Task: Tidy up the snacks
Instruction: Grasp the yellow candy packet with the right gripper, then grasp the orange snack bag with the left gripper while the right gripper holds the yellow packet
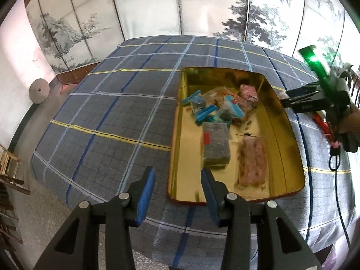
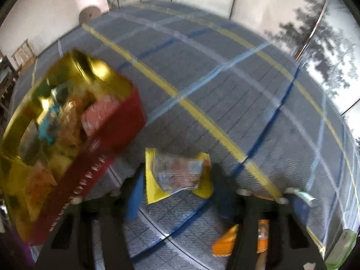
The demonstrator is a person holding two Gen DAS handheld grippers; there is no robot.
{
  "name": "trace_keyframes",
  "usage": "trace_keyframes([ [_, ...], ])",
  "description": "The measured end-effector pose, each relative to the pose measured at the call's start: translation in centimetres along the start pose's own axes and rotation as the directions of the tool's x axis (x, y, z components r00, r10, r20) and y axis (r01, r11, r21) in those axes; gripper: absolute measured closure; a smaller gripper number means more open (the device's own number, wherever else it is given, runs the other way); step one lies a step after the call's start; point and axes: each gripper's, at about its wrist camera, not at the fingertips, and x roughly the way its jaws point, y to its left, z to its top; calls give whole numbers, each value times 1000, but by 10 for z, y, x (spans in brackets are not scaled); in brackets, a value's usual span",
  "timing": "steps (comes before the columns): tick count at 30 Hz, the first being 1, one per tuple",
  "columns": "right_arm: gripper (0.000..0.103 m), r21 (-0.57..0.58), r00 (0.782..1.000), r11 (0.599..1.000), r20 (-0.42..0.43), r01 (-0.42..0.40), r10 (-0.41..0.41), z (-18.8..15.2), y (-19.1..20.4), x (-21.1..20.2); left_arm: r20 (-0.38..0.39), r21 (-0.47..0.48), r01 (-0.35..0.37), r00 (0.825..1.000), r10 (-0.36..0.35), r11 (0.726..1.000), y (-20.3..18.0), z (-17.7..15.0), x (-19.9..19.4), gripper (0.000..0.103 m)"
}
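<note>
A gold-lined tin (image 1: pixel 290 135) with red outer walls (image 2: pixel 108 139) sits on the plaid tablecloth and holds several wrapped snacks: a grey packet (image 1: pixel 216 144), a pink packet (image 1: pixel 253 164), blue-wrapped ones (image 1: pixel 204 112). My left gripper (image 1: pixel 177 193) is open and empty, just before the tin's near left corner. My right gripper (image 2: pixel 177 180) is shut on a yellow-edged clear snack packet (image 2: pixel 177 173), held above the cloth right of the tin. It also shows in the left wrist view (image 1: pixel 290 100) beside the tin's right rim. The right view is motion-blurred.
Orange snack packets (image 2: pixel 225 240) and a green-white packet (image 2: pixel 342 247) lie on the cloth under and right of my right gripper. The plaid tablecloth (image 1: pixel 108 112) stretches left of the tin. A painted folding screen (image 1: pixel 157 6) stands behind the table.
</note>
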Motion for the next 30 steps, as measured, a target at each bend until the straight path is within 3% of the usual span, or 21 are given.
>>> trace_keyframes([
  [2,79,-2,1000,1000,-6,24,-24,0,3,-2,-4,16,-3,1000,3,1000,-5,1,2,60],
  [4,80,13,998,998,15,57,-57,-6,2,-11,-5,29,-9,1000,10,1000,-10,2,1,60],
  [7,80,69,993,997,113,20,-28,-29,0,-48,4,43,-4,1000,4,999,-17,3,-4,60],
  [11,80,216,971,976,232,14,-65,-105,-7,-104,27,95,6,1000,-9,995,-36,1,-15,60],
  [15,80,361,953,919,189,158,-238,-198,-36,-131,45,185,29,998,-38,982,-66,0,-25,60],
  [17,80,450,945,870,145,201,-294,-242,-62,-142,55,230,44,997,-58,972,-83,1,-30,60],
  [20,80,532,929,811,112,245,-354,-277,-93,-153,56,294,98,991,-119,951,-110,6,-34,60],
  [26,80,662,907,707,96,250,-410,-315,-136,-153,71,428,153,977,-202,891,-169,31,-36,60],
  [30,80,700,901,679,118,222,-416,-322,-145,-152,100,503,154,967,-234,851,-201,54,-27,60],
])
